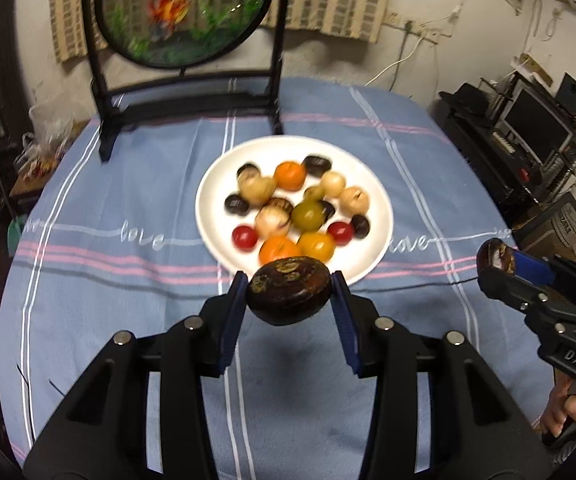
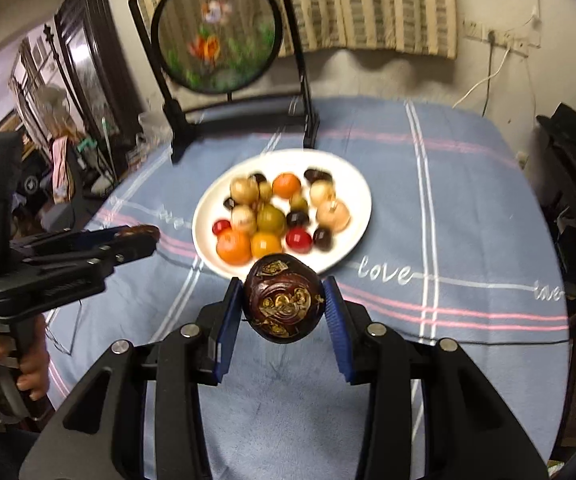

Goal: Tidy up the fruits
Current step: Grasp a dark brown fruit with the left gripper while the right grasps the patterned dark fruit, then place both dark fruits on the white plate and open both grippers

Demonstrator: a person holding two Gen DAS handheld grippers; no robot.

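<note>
A white plate (image 1: 368, 184) in the middle of the blue cloth holds several small fruits: orange, red, green, pale and dark ones. My left gripper (image 1: 290, 292) is shut on a dark brown round fruit (image 1: 288, 290) with gold marks, held above the cloth just in front of the plate's near rim. My right gripper (image 2: 283, 300) is shut on a similar dark fruit (image 2: 281, 300), also just short of the plate (image 2: 360, 192). The right gripper also shows in the left wrist view (image 1: 500, 262), to the right of the plate. The left gripper shows in the right wrist view (image 2: 139, 236), left of the plate.
A round painted screen on a black stand (image 1: 183, 12) stands on the table behind the plate. The blue striped tablecloth (image 1: 107, 208) covers a round table. Shelves with electronics (image 1: 536, 128) are off to the right, clutter to the left.
</note>
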